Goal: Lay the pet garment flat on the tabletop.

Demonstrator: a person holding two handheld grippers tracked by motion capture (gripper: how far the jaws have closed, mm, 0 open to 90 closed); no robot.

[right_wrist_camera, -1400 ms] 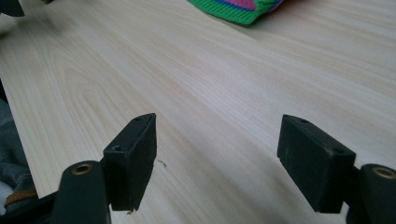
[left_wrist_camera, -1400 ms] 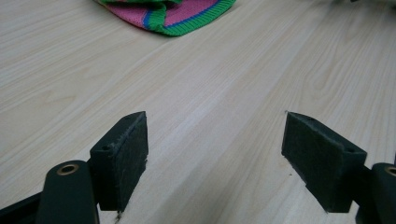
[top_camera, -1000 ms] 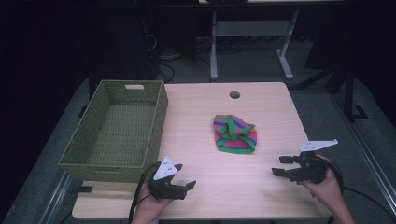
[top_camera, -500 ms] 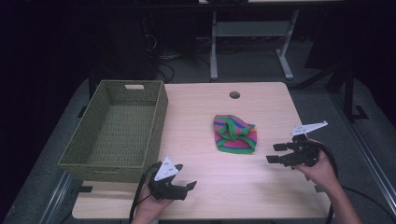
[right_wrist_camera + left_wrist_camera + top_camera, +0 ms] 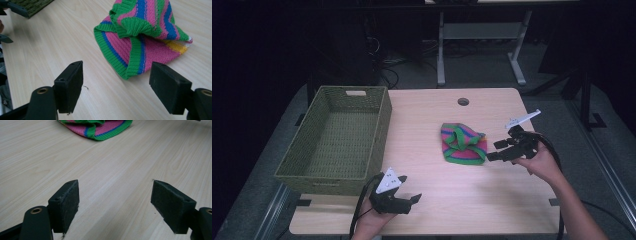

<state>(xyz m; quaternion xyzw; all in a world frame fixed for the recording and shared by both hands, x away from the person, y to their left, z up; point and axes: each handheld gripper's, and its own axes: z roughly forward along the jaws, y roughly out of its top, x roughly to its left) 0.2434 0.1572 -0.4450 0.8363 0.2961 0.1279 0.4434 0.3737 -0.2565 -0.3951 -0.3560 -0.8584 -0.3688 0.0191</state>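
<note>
Right gripper (image 5: 495, 151) first: we see its jaws spread wide and holding nothing, pointing left across the table (image 5: 427, 120) at the knitted cloth (image 5: 463, 144). Nothing stands between the jaws and the cloth; in the right gripper view only bare wood lies there, and the cloth's green ribbed edge (image 5: 113, 56) sits just ahead of the tips, nearer the right-hand jaw. We note the right hand (image 5: 539, 162) raised a little off the table at the right edge, forearm coming in from the lower right corner, cable trailing back along it. Cloth is crumpled, striped pink, green and blue with a yellow patch, lying right of the table's middle. Left gripper (image 5: 412, 201) rests low near the front edge, jaws also wide apart and empty, aimed right; in the left gripper view the cloth (image 5: 100, 127) lies well ahead of it across open wood. Green woven basket (image 5: 334, 137) stands on the table's left side, well apart from the cloth. Round hole (image 5: 463, 101) shows in the tabletop near the far edge.
</note>
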